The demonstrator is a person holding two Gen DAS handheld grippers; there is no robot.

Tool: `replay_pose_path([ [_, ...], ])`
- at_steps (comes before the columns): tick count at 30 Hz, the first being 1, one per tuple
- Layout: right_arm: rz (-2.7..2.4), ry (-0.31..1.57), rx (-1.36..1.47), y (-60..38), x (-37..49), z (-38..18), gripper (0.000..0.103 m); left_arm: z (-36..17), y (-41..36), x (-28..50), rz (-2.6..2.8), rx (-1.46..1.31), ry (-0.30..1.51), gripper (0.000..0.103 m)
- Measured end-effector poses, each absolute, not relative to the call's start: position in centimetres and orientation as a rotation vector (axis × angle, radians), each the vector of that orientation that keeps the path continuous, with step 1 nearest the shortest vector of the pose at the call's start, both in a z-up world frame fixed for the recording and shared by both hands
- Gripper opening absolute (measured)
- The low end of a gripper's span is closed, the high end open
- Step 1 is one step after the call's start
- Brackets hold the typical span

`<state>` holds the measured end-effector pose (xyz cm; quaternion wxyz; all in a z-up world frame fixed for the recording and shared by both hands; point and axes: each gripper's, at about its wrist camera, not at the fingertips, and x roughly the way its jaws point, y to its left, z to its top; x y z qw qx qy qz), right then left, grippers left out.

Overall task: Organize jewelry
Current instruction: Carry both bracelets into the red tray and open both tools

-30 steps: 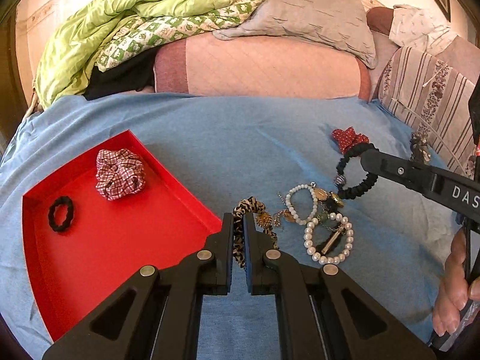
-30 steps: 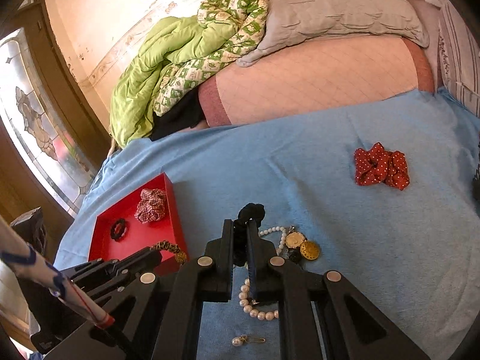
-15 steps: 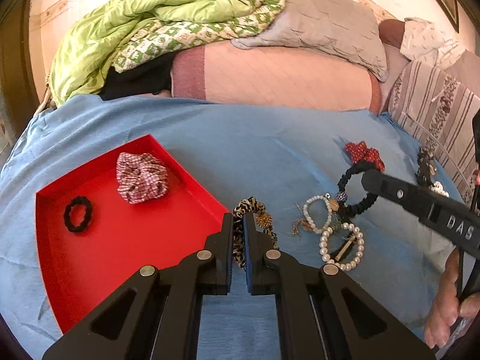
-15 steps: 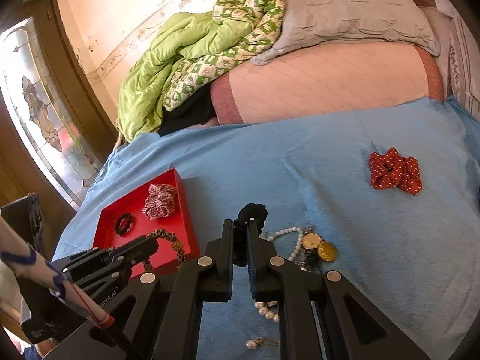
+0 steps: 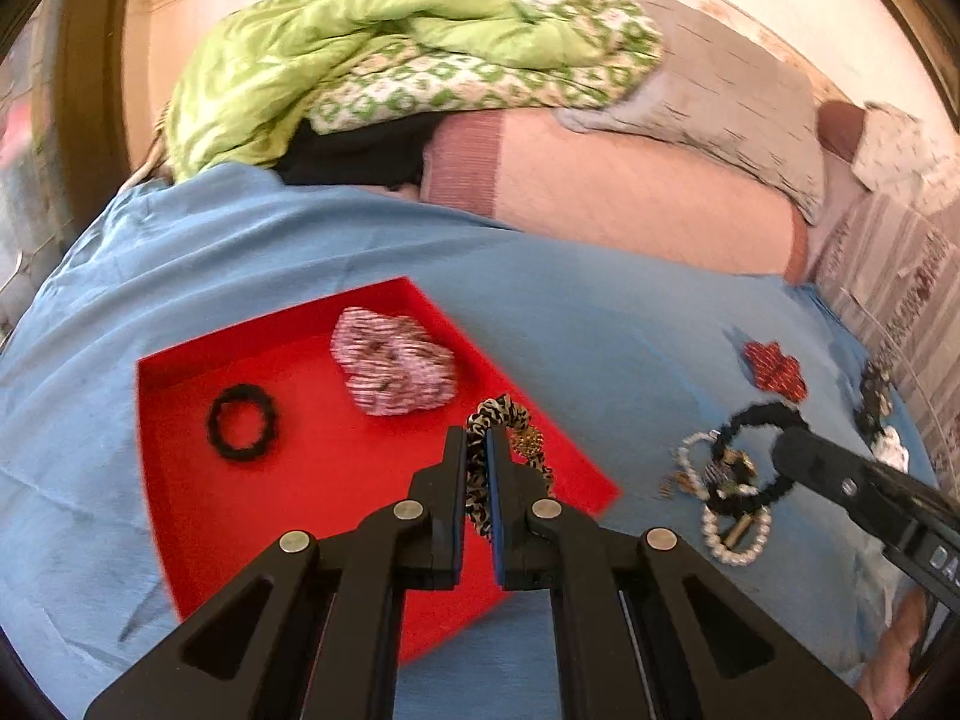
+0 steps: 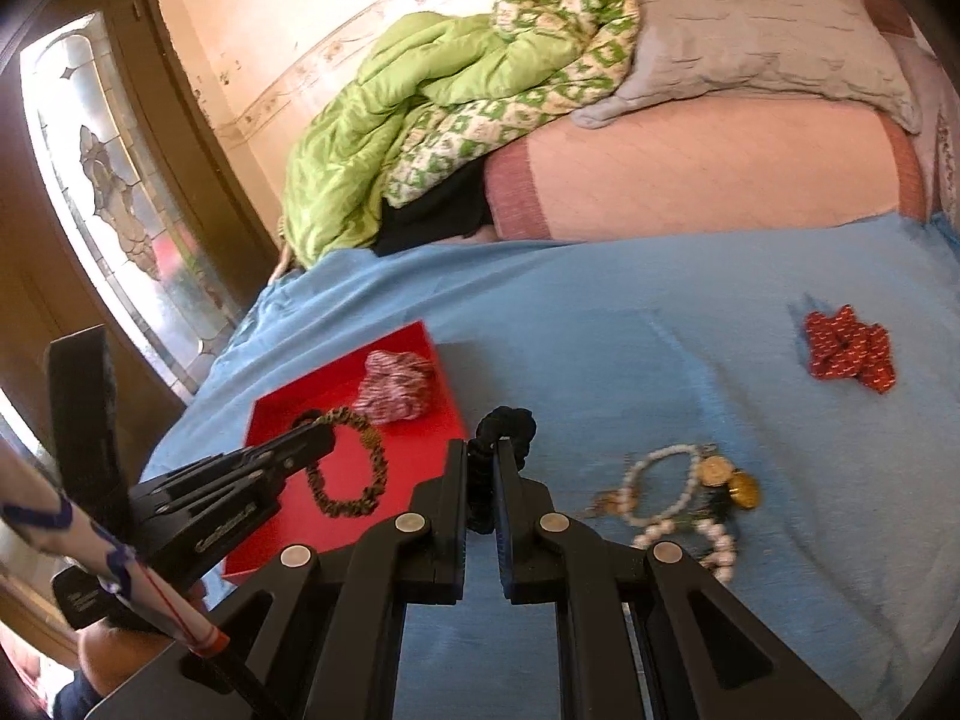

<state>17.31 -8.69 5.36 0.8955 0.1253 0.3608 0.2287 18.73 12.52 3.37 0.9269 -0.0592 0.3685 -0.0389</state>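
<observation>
My left gripper (image 5: 477,450) is shut on a leopard-print hair tie (image 5: 501,414) and holds it above the right part of the red tray (image 5: 180,480). In the right wrist view the hair tie (image 6: 351,468) hangs as a loop over the tray (image 6: 420,450). My right gripper (image 6: 480,462) is shut on a black scrunchie (image 6: 507,423), held above the blue bedspread; it also shows in the left wrist view (image 5: 759,456). A checked scrunchie (image 5: 393,369) and a small black hair tie (image 5: 240,429) lie in the tray. Pearl bracelets and gold pendants (image 6: 684,492) lie in a heap on the bedspread.
A red dotted scrunchie (image 6: 849,348) lies on the bedspread to the right. A dark ornament (image 5: 873,399) lies near the right edge. Pillows and a green quilt (image 6: 432,108) are piled at the back. A glass door (image 6: 108,192) stands at the left.
My left gripper has carried the leopard-print hair tie leftward from the jewelry heap to over the red tray. My right gripper has followed leftward with the black scrunchie.
</observation>
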Motion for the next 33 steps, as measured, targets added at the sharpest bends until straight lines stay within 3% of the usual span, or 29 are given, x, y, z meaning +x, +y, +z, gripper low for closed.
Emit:
replay_pose_path([
  [10, 0.554, 0.872, 0.297, -2.8, 20.5, 4.8, 0.009, 0.9, 18.5, 21.5, 0.014, -0.190, 0.845, 0.006],
  [33, 0.508, 1.017, 0.233, 4.7, 26.9, 1.1, 0.009, -0.7, 21.5, 23.0, 0.062, -0.250, 0.895, 0.006],
])
